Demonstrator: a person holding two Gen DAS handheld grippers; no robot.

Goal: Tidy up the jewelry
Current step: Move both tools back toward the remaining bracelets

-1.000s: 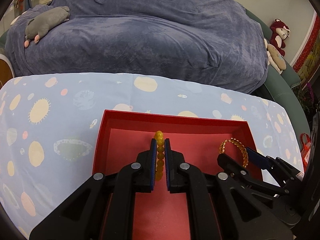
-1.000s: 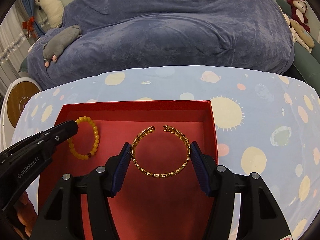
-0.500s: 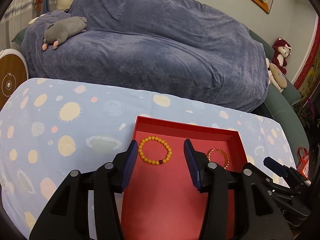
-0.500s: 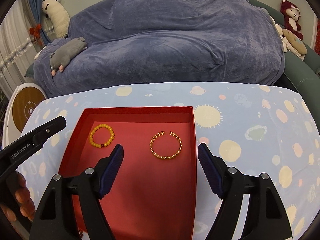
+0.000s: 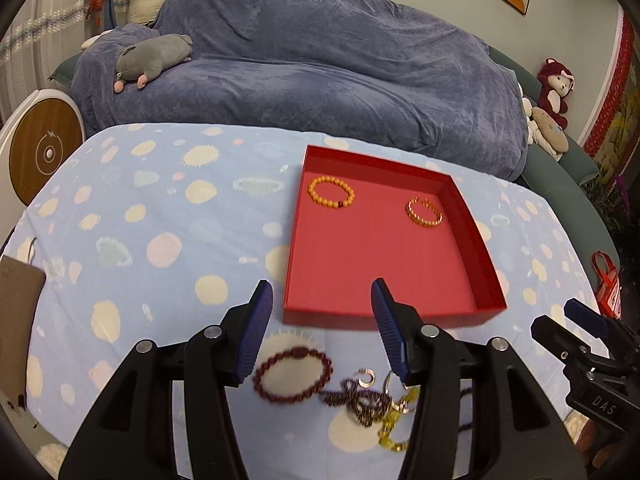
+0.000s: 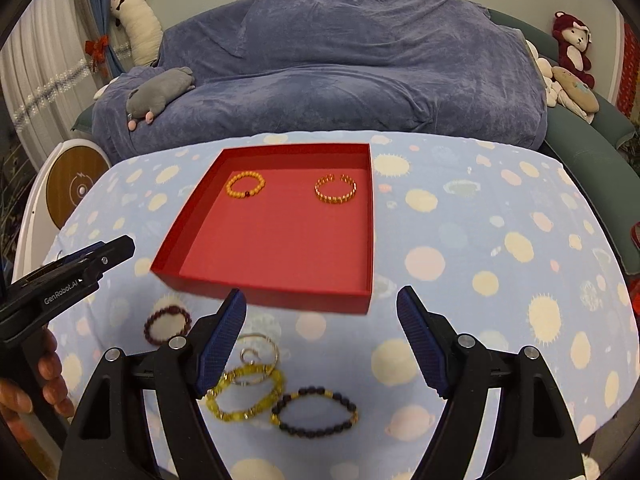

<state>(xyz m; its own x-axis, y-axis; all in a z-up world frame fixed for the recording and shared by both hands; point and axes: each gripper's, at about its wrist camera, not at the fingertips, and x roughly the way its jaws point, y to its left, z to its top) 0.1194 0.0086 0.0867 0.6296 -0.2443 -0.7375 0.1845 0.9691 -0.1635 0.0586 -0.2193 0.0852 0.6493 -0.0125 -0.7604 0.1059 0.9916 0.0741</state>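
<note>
Red tray (image 6: pixel 280 256) on the worktop (image 6: pixel 480 240) holds an orange bead bracelet (image 6: pixel 245 185) at left and a gold bangle (image 6: pixel 335 189) at right. Left gripper (image 5: pixel 322 300) has just been opening and is empty; right gripper (image 6: pixel 322 304) gapes empty above loose bracelets (image 6: pixel 280 392).

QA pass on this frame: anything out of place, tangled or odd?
Only the loose pile in front of the red box: the yellow bead bracelet, a thin metal bangle and the dark bead bracelet overlap. The orange bead bracelet and gold cuff lie flat and apart inside.
</note>
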